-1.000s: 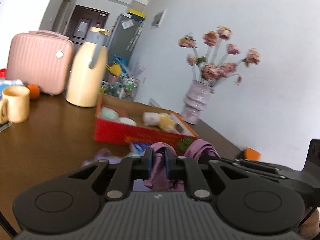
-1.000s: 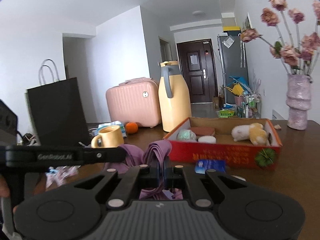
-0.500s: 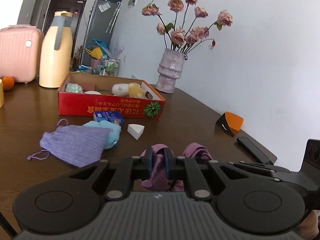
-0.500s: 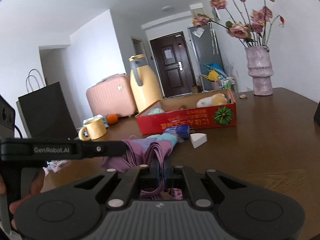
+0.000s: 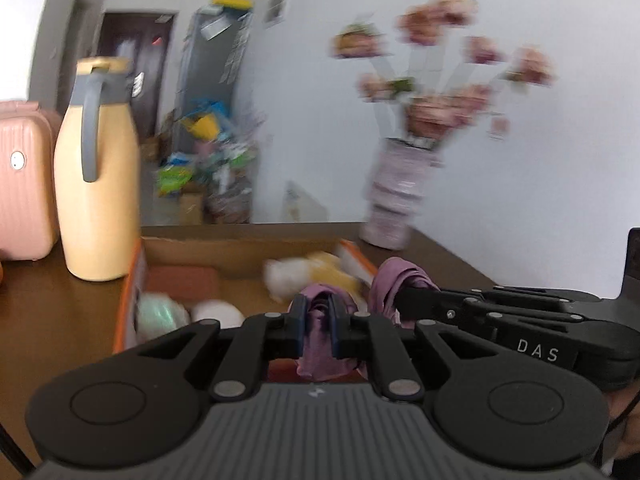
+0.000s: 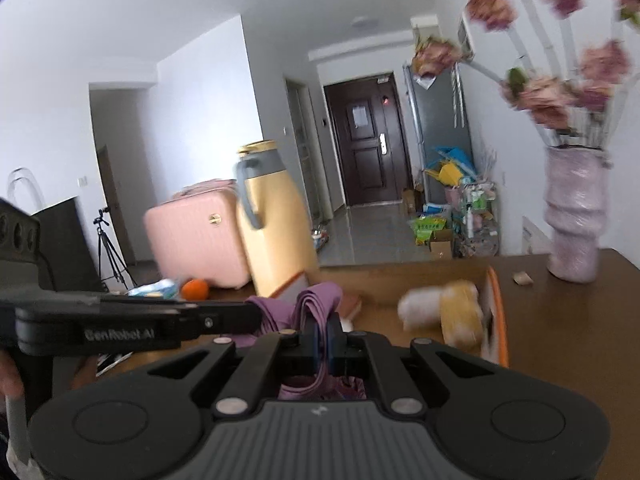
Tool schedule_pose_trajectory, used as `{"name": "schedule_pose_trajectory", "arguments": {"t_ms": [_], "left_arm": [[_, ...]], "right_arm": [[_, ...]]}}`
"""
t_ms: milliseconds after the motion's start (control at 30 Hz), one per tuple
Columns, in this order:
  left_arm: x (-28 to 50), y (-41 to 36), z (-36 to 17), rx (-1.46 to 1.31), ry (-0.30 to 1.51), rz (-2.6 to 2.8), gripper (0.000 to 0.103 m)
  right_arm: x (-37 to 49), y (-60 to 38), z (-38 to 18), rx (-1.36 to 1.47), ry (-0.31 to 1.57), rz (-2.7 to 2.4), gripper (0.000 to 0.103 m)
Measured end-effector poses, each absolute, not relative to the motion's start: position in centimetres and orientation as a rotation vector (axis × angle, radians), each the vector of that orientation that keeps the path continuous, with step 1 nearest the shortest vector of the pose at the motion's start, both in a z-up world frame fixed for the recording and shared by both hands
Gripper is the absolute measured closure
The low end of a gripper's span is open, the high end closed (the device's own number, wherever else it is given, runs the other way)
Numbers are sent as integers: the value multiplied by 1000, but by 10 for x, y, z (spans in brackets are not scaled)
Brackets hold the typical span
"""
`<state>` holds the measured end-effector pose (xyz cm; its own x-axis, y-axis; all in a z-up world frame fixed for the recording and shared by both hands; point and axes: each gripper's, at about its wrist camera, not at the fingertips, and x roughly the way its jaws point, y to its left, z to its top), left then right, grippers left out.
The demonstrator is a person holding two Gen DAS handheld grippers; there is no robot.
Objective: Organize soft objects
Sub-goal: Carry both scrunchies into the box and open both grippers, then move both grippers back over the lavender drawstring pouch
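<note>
Both tongs have swung forward from the counter's near part to the cardboard box (image 5: 240, 254); left tongs (image 5: 316, 320) and right tongs (image 6: 320, 330) each pinch the purple cloth (image 5: 320, 334) above it.

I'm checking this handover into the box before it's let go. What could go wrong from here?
Both grippers, left and right, are shut on one purple cloth; uneven release could drag it.
It may land on the plush toy in the cardboard box.

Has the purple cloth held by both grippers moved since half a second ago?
Yes. The purple cloth was short of the red cardboard box; now it is over the box's near edge.
</note>
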<state>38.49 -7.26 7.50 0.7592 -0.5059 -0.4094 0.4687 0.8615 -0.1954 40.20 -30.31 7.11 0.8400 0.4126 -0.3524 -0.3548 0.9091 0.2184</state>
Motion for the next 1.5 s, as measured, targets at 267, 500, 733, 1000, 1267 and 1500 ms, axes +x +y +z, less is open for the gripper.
{"name": "schedule_pose_trajectory", "arguments": {"t_ms": [267, 500, 733, 1000, 1267, 1500], "left_arm": [[584, -76, 57, -199, 654, -401, 92], [647, -85, 10, -166, 760, -330, 90], [643, -85, 5, -115, 760, -359, 66], [598, -66, 55, -56, 675, -354, 57], [515, -31, 109, 15, 573, -281, 52], [449, -18, 145, -5, 498, -254, 43]], "right_arm": [[619, -265, 45, 52, 604, 311, 98], [699, -256, 3, 179, 764, 349, 96], [702, -248, -6, 112, 807, 314, 74], [629, -285, 69, 84, 687, 289, 54], [521, -337, 130, 42, 585, 199, 48], [440, -341, 154, 48, 489, 197, 45]]}}
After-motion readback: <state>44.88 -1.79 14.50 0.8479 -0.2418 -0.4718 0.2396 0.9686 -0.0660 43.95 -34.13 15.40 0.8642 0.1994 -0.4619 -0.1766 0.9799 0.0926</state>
